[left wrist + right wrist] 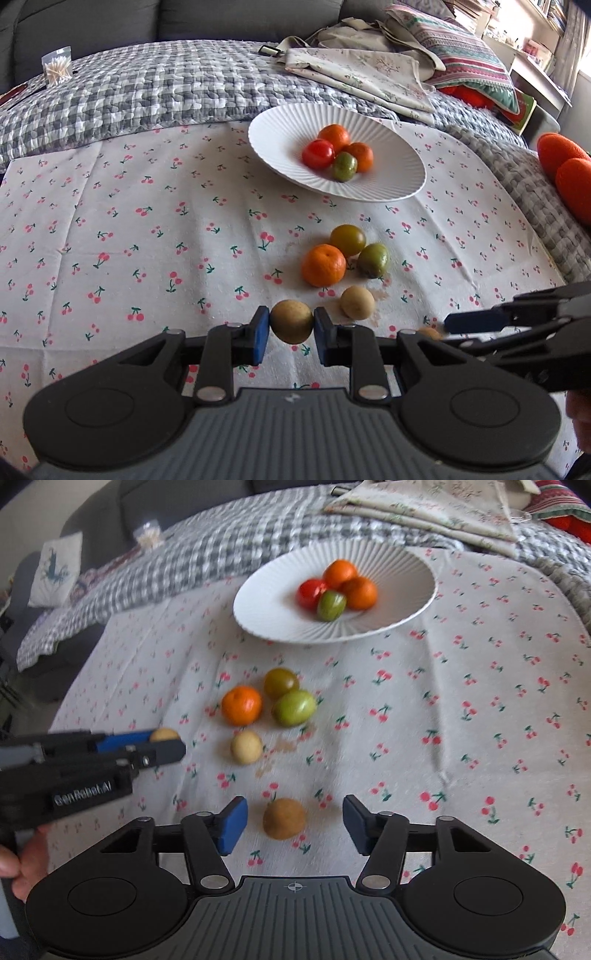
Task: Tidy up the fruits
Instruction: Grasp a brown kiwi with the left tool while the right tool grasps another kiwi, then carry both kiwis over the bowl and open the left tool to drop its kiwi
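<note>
My left gripper [291, 326] is shut on a small tan longan [291, 321], held just above the cherry-print cloth; it also shows in the right wrist view [164, 734]. My right gripper [293, 823] is open, its fingers on either side of a brown longan [283, 818] that lies on the cloth. Another pale longan [246, 746] lies loose, with an orange mandarin [242, 705], a dark green tomato [281, 682] and a light green tomato [294, 708] beyond it. A white ribbed plate [273, 602] further back holds two mandarins, a red tomato and a green tomato.
A grey checked quilt [147, 88] covers the sofa behind the cloth. Folded floral fabric [362, 70] and a striped cushion [465, 51] lie at the back right. Orange plush shapes [569, 170] sit at the right edge. A bag of cotton swabs [57, 66] sits back left.
</note>
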The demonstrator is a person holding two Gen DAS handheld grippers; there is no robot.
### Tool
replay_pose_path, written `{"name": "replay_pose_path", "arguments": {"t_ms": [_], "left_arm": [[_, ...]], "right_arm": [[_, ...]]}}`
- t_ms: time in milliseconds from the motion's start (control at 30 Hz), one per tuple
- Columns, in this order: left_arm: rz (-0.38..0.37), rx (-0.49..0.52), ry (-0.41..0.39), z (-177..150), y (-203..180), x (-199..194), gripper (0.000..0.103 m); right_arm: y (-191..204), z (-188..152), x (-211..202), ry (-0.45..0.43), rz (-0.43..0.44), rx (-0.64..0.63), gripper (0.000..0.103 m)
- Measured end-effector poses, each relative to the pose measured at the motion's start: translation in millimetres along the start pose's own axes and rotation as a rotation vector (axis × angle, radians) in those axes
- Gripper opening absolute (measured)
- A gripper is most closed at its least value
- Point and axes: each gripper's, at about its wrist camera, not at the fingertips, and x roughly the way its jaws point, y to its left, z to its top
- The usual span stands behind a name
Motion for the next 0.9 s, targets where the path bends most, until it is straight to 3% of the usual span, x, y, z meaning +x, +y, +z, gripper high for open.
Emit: {"name": "replay_pose_path", "arguments": {"t_ms": [67, 167, 900], "left_arm": [[0.001, 0.0, 0.0, 0, -1, 0, 0.024], [0.005, 0.003, -0.001, 0, -2, -1, 0.024], [0.042, 0.024, -0.039, 9, -3, -3, 0.024]], "right_arm": [[4, -2, 3, 0.004, -0.004, -0.015, 0.045], [10, -4, 6, 0.004, -0.023, -0.046, 0.026], [-2, 10, -16, -0.095, -0.071, -0.025, 0.026]]}}
